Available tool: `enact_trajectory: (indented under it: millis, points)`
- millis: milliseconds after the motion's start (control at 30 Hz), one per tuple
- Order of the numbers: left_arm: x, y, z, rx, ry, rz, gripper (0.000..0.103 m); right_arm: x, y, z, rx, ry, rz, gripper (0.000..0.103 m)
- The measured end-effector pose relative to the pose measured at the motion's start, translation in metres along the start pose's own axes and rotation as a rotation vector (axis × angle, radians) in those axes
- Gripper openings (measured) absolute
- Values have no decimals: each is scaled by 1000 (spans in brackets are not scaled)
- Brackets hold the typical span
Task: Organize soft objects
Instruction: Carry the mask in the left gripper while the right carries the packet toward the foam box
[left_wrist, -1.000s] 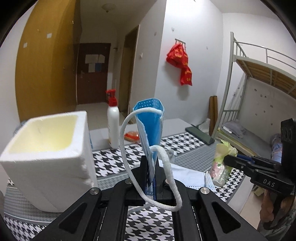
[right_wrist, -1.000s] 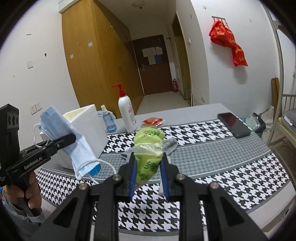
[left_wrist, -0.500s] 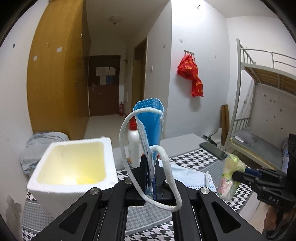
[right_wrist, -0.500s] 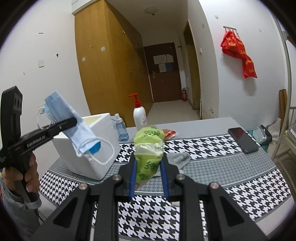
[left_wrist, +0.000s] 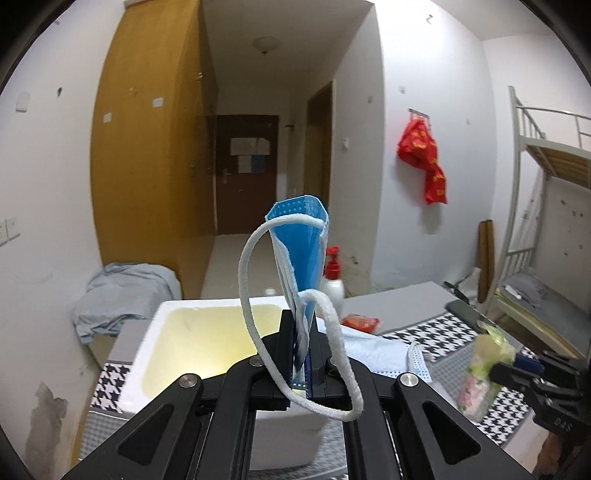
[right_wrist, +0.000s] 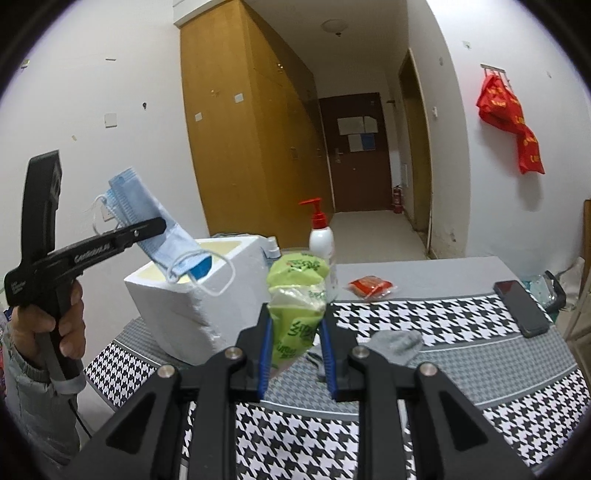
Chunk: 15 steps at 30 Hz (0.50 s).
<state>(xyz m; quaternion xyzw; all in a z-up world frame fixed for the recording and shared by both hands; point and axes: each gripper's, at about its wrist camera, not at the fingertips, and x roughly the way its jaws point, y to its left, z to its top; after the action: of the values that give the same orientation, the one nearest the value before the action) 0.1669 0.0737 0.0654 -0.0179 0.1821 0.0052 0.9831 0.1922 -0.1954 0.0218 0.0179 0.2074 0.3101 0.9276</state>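
Note:
My left gripper (left_wrist: 301, 325) is shut on a folded blue face mask (left_wrist: 301, 240) whose white ear loops hang over the fingers. It hovers over the open white foam box (left_wrist: 207, 332); the right wrist view shows the mask (right_wrist: 155, 229) above the box (right_wrist: 207, 295). My right gripper (right_wrist: 295, 325) is shut on a green tissue pack (right_wrist: 297, 295), held above the table right of the box. The pack also shows in the left wrist view (left_wrist: 484, 365). A second mask (left_wrist: 380, 354) and a grey sock (right_wrist: 397, 341) lie on the table.
A houndstooth cloth (right_wrist: 443, 317) covers the table. A pump bottle (right_wrist: 320, 236) and a small sanitiser bottle (right_wrist: 272, 247) stand behind the box. A red packet (right_wrist: 371, 286) and a phone (right_wrist: 521, 306) lie further right. A bunk bed (left_wrist: 546, 221) stands at the right.
My left gripper has risen and swung left with the mask, from beside the foam box to above its opening. My right gripper with the tissue pack has risen slightly.

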Motion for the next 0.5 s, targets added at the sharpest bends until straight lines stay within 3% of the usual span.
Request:
enact_trajectory:
  millis: [500]
  points:
    - [39, 45, 0, -56, 62, 197, 5, 20, 3, 0, -6, 34, -9, 28]
